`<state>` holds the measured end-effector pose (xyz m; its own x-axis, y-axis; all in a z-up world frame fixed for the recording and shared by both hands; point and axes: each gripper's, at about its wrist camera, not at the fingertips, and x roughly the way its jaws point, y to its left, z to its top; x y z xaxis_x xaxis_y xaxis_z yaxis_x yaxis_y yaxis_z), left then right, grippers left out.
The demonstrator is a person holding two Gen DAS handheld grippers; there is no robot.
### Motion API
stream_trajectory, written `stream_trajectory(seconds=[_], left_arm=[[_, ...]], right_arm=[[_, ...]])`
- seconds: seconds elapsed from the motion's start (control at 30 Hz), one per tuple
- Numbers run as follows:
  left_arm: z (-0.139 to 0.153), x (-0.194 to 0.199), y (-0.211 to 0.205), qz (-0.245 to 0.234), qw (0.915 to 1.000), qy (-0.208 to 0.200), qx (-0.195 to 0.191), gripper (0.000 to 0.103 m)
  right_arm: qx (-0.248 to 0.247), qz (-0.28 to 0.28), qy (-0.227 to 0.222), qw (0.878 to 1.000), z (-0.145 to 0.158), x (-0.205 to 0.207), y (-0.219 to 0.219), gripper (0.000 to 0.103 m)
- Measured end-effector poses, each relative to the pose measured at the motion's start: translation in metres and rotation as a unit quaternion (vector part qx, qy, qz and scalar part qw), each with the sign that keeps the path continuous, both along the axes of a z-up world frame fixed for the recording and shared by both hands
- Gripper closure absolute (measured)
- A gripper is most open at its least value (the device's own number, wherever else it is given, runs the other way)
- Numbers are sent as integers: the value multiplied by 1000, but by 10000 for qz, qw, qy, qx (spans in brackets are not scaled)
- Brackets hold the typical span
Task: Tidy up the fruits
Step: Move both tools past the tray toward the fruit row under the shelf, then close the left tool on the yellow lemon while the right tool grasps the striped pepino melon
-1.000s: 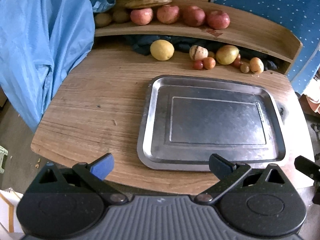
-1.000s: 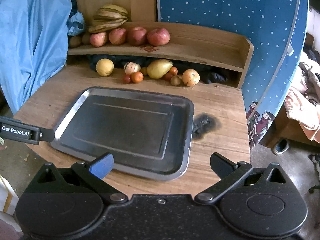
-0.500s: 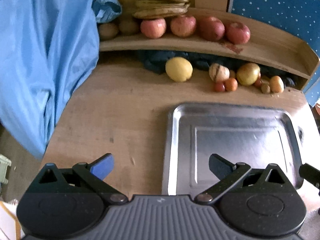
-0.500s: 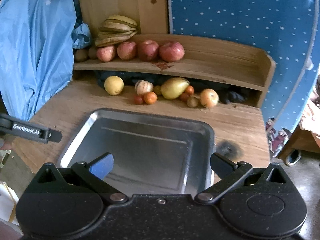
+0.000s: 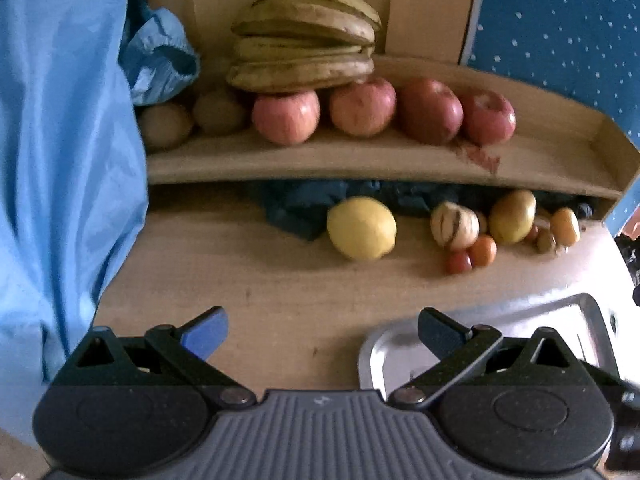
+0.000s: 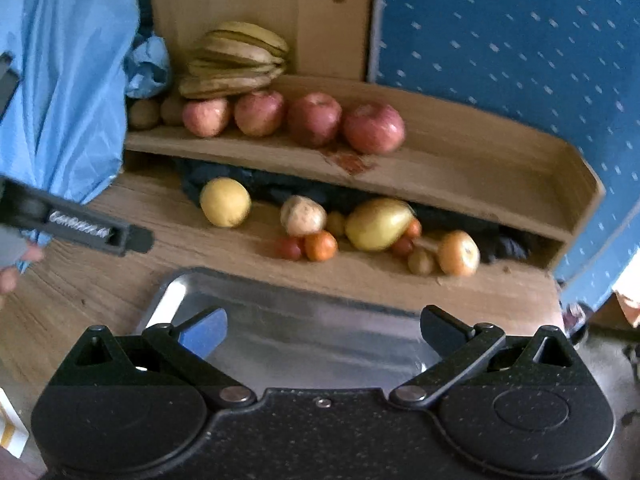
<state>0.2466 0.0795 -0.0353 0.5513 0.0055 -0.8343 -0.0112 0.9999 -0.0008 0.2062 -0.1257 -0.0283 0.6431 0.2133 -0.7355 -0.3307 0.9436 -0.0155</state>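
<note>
the loose fruit lies in a row on the table's far side, under the shelf (image 6: 460, 184): a lemon (image 5: 361, 227) on the left, then a striped fruit (image 5: 455, 224), two small red and orange ones, a yellow-green fruit (image 6: 378, 224) and an orange one (image 6: 459, 253) at the right. since a second ago we have come forward: the tray (image 6: 320, 332), then wholly ahead of us, now sits right under our claws and the fruit looms larger. we judge this the approach to a first pick; the tray holds nothing yet. our left claw (image 5: 322, 330) is wide open and empty, over bare table (image 5: 260, 272) facing the lemon. our right claw (image 6: 322, 330) is likewise wide open and empty, over the tray. apples (image 5: 362, 106) and bananas (image 5: 304, 56) sit on the shelf. the low shelf edge and a dark cloth (image 5: 312, 204) behind the fruit crowd any reach.
</note>
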Motion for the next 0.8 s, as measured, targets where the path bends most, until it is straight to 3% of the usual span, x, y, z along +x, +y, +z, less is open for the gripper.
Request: stream_trajectory(seconds=[0.37,0.5,0.8], left_arm=[[-19,53,11,47,9999,-31,-125,0],[-26,66,11,75,9998,13,-200,0],[-37,91,3,61,9994,96,-338,0]], right_arm=[[-285,455,-45,9985,-22,52,39,2],[-319,504,-33,9982,-32,72,43,12],[-332,551,46,9979,-52,110,53,24]])
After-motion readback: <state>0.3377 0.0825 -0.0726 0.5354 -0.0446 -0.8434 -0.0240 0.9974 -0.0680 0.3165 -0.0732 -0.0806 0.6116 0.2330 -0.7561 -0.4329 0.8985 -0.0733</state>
